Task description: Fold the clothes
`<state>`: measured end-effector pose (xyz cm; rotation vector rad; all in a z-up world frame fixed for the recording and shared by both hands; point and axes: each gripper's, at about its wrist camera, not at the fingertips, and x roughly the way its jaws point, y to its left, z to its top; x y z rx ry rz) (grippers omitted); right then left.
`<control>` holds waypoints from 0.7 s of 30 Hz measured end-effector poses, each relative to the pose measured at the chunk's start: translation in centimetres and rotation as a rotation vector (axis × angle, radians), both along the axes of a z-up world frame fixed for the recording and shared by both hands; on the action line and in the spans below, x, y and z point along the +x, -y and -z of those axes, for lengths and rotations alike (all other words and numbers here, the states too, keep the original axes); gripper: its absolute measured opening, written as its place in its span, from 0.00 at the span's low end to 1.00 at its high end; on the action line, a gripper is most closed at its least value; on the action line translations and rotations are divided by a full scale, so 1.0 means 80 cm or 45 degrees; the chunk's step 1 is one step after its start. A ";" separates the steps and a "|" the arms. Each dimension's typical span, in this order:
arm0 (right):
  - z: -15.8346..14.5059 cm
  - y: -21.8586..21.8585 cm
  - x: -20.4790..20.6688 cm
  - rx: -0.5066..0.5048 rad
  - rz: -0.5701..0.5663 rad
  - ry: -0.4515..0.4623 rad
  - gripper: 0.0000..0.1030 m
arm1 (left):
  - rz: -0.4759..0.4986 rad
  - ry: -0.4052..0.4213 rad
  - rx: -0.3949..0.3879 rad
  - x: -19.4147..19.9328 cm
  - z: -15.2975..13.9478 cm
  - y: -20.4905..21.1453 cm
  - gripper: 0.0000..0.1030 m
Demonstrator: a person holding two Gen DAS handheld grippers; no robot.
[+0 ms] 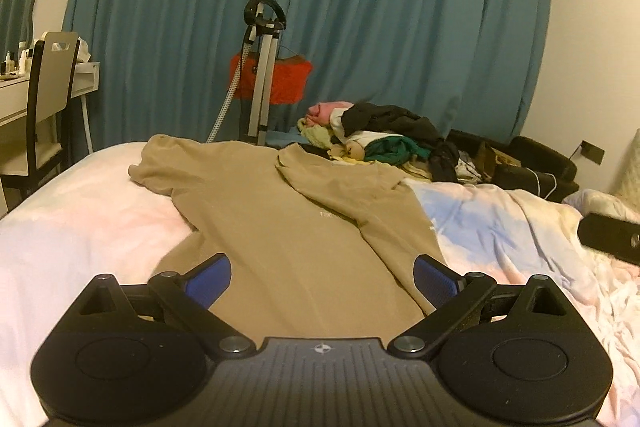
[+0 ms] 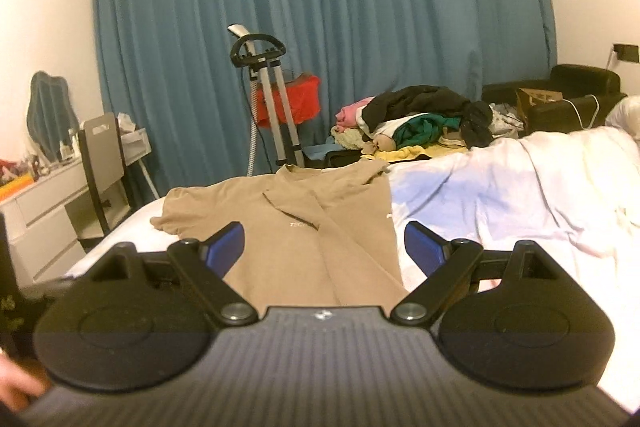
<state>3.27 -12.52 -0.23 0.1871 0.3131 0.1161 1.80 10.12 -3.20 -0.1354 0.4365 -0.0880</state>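
A tan t-shirt (image 1: 280, 223) lies on the bed, its right side folded over toward the middle and its left sleeve spread out. It also shows in the right wrist view (image 2: 304, 227). My left gripper (image 1: 322, 277) is open and empty, low over the shirt's near hem. My right gripper (image 2: 324, 247) is open and empty, above the shirt's near right part. The edge of the right gripper (image 1: 610, 237) shows at the right of the left wrist view.
The bed has a pale pink and blue cover (image 1: 500, 223). A pile of mixed clothes (image 1: 380, 135) lies at its far side. A garment steamer stand (image 1: 262, 67) stands by the blue curtain. A chair (image 1: 44, 99) and white desk are at left.
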 end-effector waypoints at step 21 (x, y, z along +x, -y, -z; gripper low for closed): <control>-0.014 0.084 -0.016 0.183 0.079 -0.001 0.86 | 0.125 -0.109 0.157 -0.004 0.040 0.073 0.96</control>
